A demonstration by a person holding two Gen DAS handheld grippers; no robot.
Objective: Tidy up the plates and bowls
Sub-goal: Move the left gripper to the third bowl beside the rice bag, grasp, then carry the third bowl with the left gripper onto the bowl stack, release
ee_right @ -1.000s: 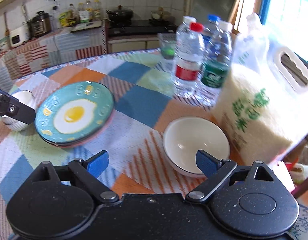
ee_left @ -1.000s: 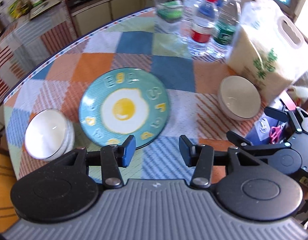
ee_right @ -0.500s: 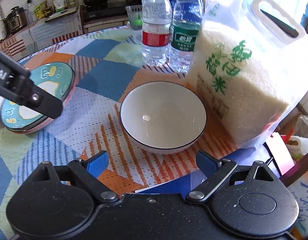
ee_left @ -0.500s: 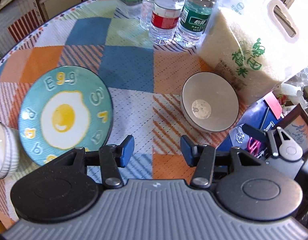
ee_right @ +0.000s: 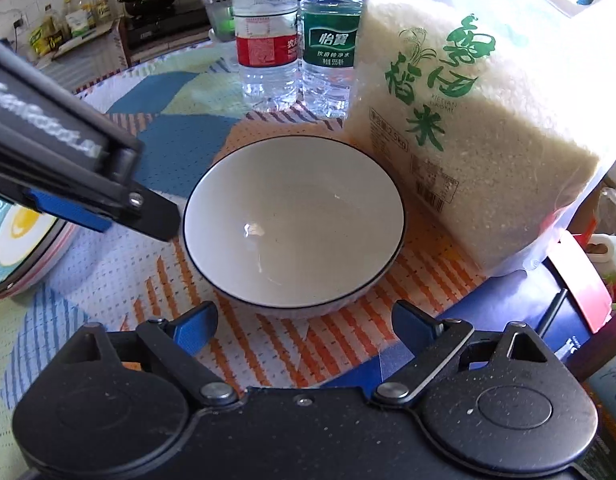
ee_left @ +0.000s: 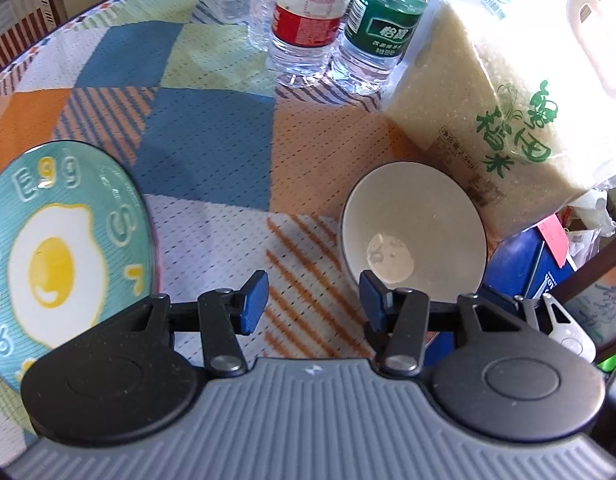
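Your right gripper (ee_right: 303,322) hangs with its jaws spread wide and empty, the white bowl (ee_right: 293,222) sitting upright just ahead of them on the tablecloth (ee_right: 107,276), and beyond it the rice bag (ee_right: 480,128) close by. Your left gripper (ee_left: 312,301) is also apart and holding nothing, with the bowl (ee_left: 414,236) ahead to its right and the egg plate (ee_left: 63,252) to its left. The bowl looks glazed, stiff, slick and breakable, so pinch its near rim wall firmly and lift gently.

Both wrist views look down, close, at the table — sharing the bowl (ee_left: 414,236) (ee_right: 293,224).
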